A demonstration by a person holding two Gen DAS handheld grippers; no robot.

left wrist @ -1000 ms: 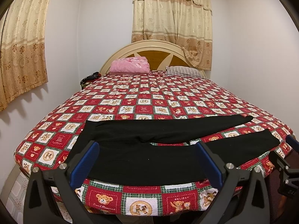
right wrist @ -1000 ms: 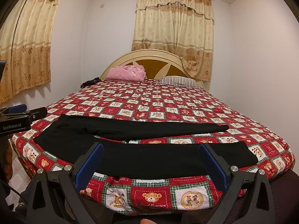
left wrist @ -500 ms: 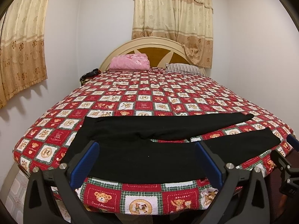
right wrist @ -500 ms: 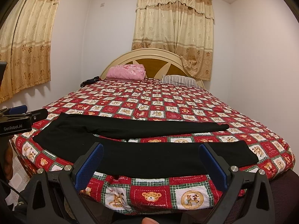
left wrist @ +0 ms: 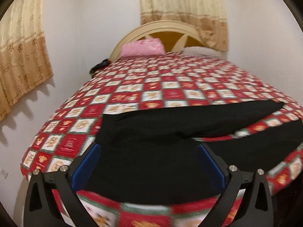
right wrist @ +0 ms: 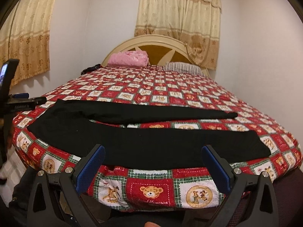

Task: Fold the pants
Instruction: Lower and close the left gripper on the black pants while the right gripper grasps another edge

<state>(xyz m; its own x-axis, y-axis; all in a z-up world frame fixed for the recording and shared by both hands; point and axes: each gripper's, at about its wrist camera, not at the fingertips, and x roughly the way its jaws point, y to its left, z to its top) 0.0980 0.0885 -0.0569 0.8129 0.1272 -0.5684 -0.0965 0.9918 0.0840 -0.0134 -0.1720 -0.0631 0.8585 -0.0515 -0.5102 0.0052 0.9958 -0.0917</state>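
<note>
I find the black pants (right wrist: pixel 151 143) laid flat across the near edge of the bed (right wrist: pixel 151 187), waist end to the left and leg ends to the right. The two legs are parted in a narrow V: the near leg runs along the mattress edge, the far leg angles away toward the right, and a strip of the patterned cover shows between them. The fabric lies unfolded, with slight wrinkling near the waist.

My left gripper (left wrist: pixel 148 165) is held over the waist portion of the pants (left wrist: pixel 151 151). Its blue-padded fingers (left wrist: pixel 88 165) are spread wide with nothing between them; whether they touch the cloth I cannot tell, as this view is blurred. My right gripper (right wrist: pixel 153 167) sits at the near edge of the bed, level with the middle of the near leg, its fingers (right wrist: pixel 90 167) likewise spread wide and holding nothing. Part of the left gripper's body (right wrist: pixel 20 104) is visible at the left margin of the right wrist view, near the waist end.

The bed carries a red, white and green patchwork cover (right wrist: pixel 170 94) with bear motifs. At the far end a pink folded blanket (right wrist: pixel 128 59) lies left of a striped pillow (right wrist: pixel 181 67), both against a cream arched headboard (right wrist: pixel 151 43). A dark item (right wrist: pixel 90 69) sits at the far left corner; I cannot identify it. Beige patterned curtains (right wrist: pixel 180 19) hang behind the headboard and on the left wall.
</note>
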